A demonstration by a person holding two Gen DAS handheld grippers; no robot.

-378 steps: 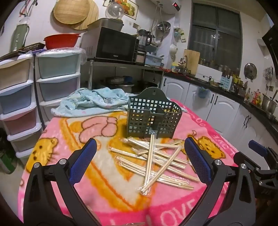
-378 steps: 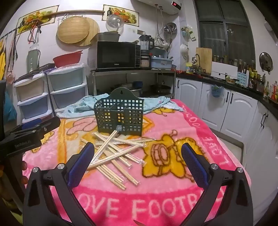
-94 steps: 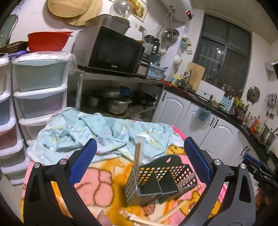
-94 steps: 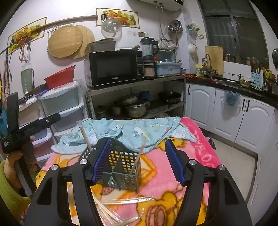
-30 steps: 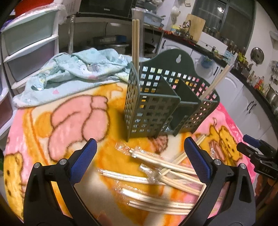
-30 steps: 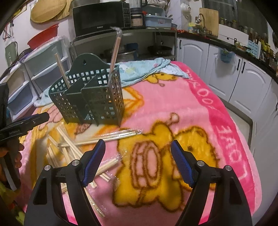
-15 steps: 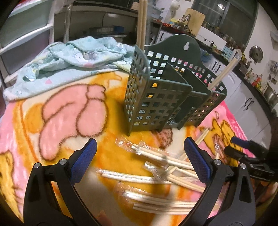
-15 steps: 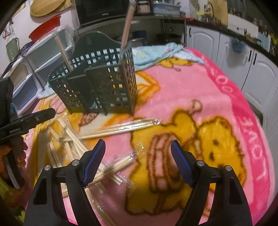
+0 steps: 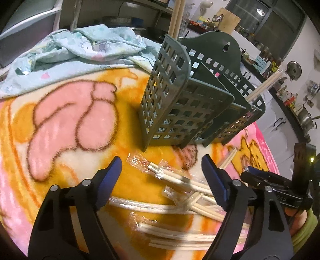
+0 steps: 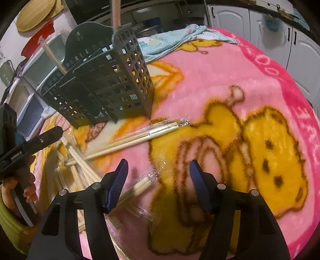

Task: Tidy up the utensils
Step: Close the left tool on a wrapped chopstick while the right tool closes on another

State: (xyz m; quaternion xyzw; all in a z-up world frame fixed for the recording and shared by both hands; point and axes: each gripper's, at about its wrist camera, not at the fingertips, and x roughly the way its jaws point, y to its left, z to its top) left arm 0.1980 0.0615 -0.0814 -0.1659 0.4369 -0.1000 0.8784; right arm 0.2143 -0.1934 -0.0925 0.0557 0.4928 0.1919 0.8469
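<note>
A dark green grid utensil holder (image 9: 190, 104) stands on the pink cartoon blanket (image 9: 70, 112). One pair of chopsticks (image 9: 176, 18) stands upright at its left end and another pair (image 9: 264, 86) leans out at its right end. Several plastic-wrapped chopstick pairs (image 9: 176, 178) lie in a loose pile in front of it. My left gripper (image 9: 161, 166) hovers low over the pile, its jaws closing with wrapped chopsticks between them, untouched. My right gripper (image 10: 159, 168) hangs over the blanket, jaws closing, with a wrapped pair (image 10: 140, 187) beside its left pad. The holder (image 10: 104, 90) stands beyond it.
A crumpled light blue cloth (image 9: 80, 46) lies behind the holder. A hand holds the other gripper (image 9: 270, 180) at the right edge of the left wrist view. White cabinets (image 10: 300, 40) and plastic drawers (image 10: 32, 104) surround the table.
Both grippers have sunk closer to the chopstick pile and tipped further down. The jaws of both have narrowed. The holder and its standing chopsticks have not moved.
</note>
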